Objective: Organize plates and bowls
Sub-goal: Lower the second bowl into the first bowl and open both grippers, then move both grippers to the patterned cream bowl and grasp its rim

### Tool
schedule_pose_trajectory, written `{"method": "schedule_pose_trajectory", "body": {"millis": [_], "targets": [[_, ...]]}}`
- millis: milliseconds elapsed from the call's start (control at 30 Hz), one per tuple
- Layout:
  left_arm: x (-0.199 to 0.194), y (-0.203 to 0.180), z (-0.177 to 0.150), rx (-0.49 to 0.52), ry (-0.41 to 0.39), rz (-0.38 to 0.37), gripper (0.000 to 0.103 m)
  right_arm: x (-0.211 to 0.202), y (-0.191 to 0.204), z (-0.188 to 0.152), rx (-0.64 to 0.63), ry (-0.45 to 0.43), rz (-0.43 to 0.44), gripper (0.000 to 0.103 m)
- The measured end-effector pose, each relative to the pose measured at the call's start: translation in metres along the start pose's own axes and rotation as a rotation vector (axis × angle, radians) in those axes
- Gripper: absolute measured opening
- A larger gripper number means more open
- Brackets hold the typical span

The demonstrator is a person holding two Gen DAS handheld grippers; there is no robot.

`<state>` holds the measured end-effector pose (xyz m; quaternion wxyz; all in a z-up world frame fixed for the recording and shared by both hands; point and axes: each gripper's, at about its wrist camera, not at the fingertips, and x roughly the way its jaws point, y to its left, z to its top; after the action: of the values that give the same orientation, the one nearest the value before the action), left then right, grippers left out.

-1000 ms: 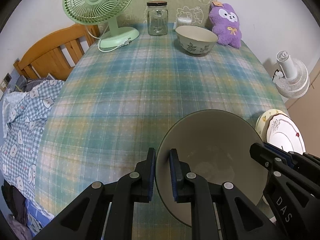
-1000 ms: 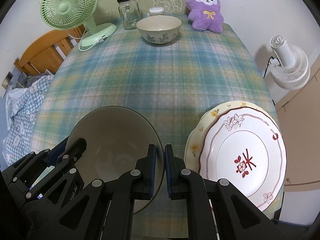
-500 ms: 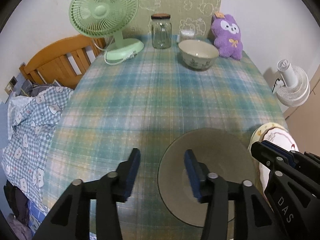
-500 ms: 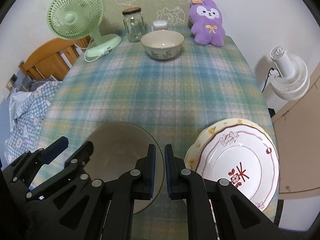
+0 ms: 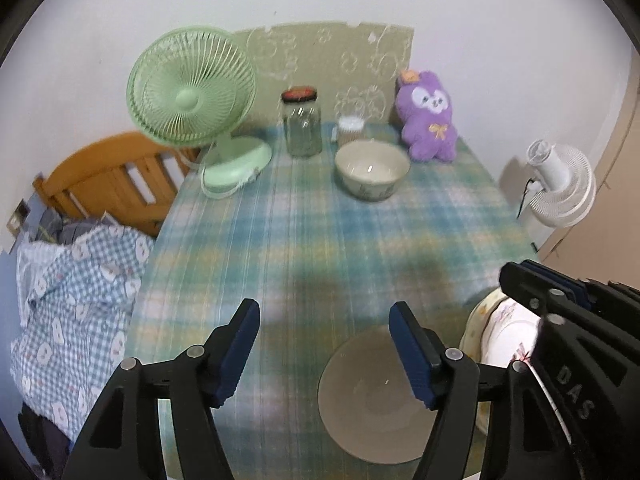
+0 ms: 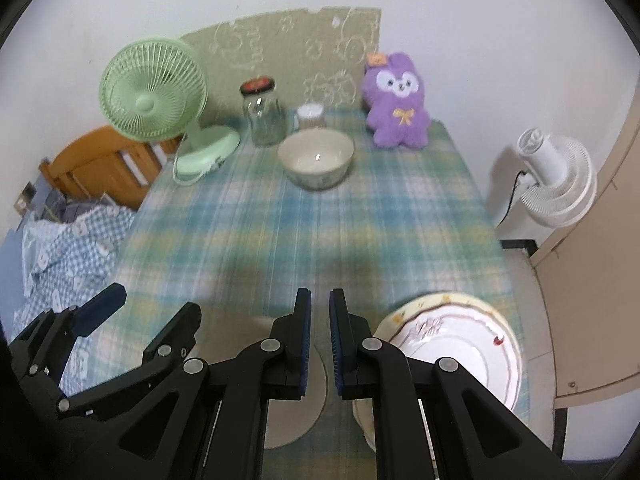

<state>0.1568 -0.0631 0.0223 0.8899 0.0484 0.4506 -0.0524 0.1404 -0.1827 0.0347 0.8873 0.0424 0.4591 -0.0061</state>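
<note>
Opening left jaws above round glossy bowl (image 5: 372, 412) on plaid cloth (image 5: 320, 240); right jaws clenched, empty.

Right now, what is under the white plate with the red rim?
A cream plate with yellow flowers lies under the white plate; only its edge shows. The right gripper hides the near side, so anything lower cannot be seen.

The left gripper (image 5: 324, 344) fills the lower frame of its own view, fingers (image 5: 412, 356) spread and opening, nothing between them. The right gripper (image 6: 320, 340) (fingers nearly touching, nothing pinched) points steeply downward at lower centre.
</note>
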Motion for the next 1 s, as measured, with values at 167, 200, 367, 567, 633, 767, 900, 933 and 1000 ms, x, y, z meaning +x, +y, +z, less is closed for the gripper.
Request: {"method": "schedule_pose_trajectory", "body": {"millis": [167, 200, 367, 567, 633, 767, 900, 933, 1000], "targets": [[-0.01, -0.002, 0.021, 0.031, -0.036, -0.025, 0.071, -0.01, 0.003, 0.019, 0.027, -0.044, -0.031, 0.013], [-0.011, -0.002, 0.025, 0.033, -0.04, -0.033, 0.071, -0.011, 0.002, 0.023, 0.037, -0.048, -0.028, 0.013], [-0.004, -0.007, 0.044, 0.041, -0.063, -0.053, 0.071, -0.009, -0.003, 0.039, 0.067, -0.073, -0.067, 0.036], [0.013, -0.021, 0.068, 0.025, -0.07, -0.039, 0.073, 0.003, -0.021, 0.066, 0.053, -0.092, -0.081, 0.057], [0.022, -0.027, 0.079, 0.016, -0.071, -0.028, 0.075, 0.013, -0.03, 0.076, 0.056, -0.088, -0.064, 0.058], [0.038, -0.038, 0.097, 0.0, -0.088, 0.004, 0.08, 0.037, -0.047, 0.101, 0.041, -0.083, -0.031, 0.063], [0.061, -0.046, 0.117, -0.029, -0.088, 0.023, 0.086, 0.061, -0.062, 0.125, 0.014, -0.084, -0.018, 0.068], [0.068, -0.047, 0.122, -0.039, -0.08, 0.019, 0.086, 0.068, -0.065, 0.131, 0.007, -0.079, -0.013, 0.069], [0.081, -0.053, 0.13, -0.05, -0.073, 0.033, 0.087, 0.083, -0.07, 0.143, -0.008, -0.056, -0.004, 0.07]]}}
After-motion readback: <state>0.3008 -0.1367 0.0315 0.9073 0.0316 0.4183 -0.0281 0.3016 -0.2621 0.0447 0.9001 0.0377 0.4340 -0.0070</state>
